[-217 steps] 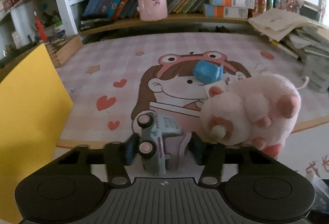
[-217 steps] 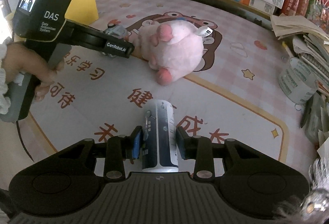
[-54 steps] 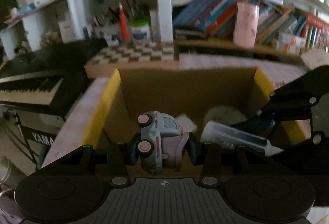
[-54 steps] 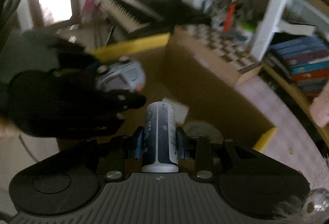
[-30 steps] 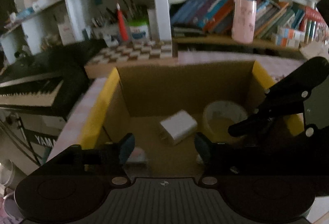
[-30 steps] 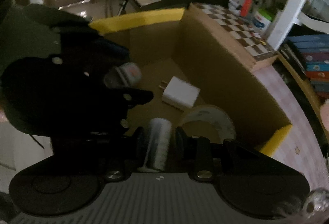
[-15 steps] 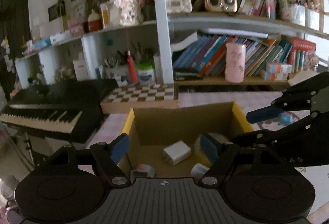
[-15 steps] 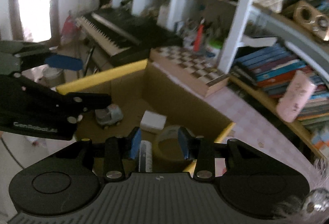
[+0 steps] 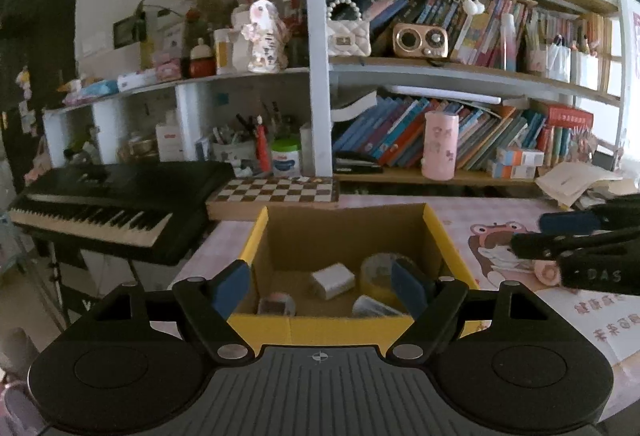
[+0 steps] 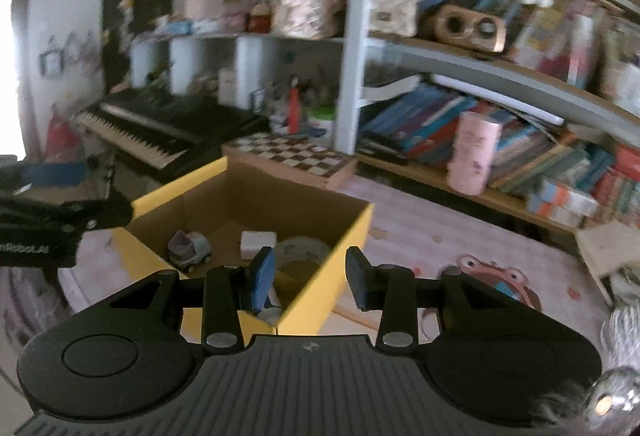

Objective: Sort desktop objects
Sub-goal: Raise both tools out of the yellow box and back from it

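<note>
Ahead of you, the yellow cardboard box sits open near the desk's left edge, its far wall close to the chessboard. Inside it, going by size: the roll of tape against the right wall, the white charger block mid-floor, the toy truck toward the left wall, and a white-and-dark cylinder by the near wall, mostly hidden.

Your left gripper is above the box's near edge, jaws spread wide with nothing between them. Your right gripper is by the box's right corner, jaws apart and holding nothing.

Behind, a pink cup stands on the lower shelf before the books.

Readable writing: "DAS" on the right gripper's body in your left wrist view, and part of "GenRobot.AI" on the left gripper's arm in the right wrist view.
</note>
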`<state>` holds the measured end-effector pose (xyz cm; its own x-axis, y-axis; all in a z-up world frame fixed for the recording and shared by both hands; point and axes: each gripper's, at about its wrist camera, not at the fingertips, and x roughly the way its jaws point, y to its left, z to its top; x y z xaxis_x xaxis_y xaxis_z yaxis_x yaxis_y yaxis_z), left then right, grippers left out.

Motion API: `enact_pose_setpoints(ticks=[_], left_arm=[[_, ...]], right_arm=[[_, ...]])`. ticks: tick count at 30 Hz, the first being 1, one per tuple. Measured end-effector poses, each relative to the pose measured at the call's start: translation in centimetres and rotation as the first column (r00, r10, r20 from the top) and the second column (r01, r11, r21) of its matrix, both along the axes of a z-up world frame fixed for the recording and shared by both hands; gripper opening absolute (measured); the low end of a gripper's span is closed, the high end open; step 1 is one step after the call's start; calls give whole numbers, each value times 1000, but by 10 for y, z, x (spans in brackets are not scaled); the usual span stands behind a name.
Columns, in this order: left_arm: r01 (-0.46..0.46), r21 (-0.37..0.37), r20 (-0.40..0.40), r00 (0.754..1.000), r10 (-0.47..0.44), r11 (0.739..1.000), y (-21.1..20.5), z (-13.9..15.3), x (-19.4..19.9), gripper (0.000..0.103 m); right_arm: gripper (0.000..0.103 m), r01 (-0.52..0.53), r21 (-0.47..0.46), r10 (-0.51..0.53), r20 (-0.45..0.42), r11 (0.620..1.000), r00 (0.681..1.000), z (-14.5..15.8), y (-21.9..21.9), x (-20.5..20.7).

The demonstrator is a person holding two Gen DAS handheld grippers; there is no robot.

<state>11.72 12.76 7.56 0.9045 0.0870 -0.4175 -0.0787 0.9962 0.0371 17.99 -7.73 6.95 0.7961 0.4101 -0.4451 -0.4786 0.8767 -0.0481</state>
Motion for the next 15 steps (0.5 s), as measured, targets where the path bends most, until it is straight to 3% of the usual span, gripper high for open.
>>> enact_pose_setpoints(ticks=[15], left_arm=[[0, -61, -24, 1000, -2, 998, -2, -17, -76, 81]], right_arm=[[35, 163, 40, -160, -63, 986, 985, -31, -24, -95]])
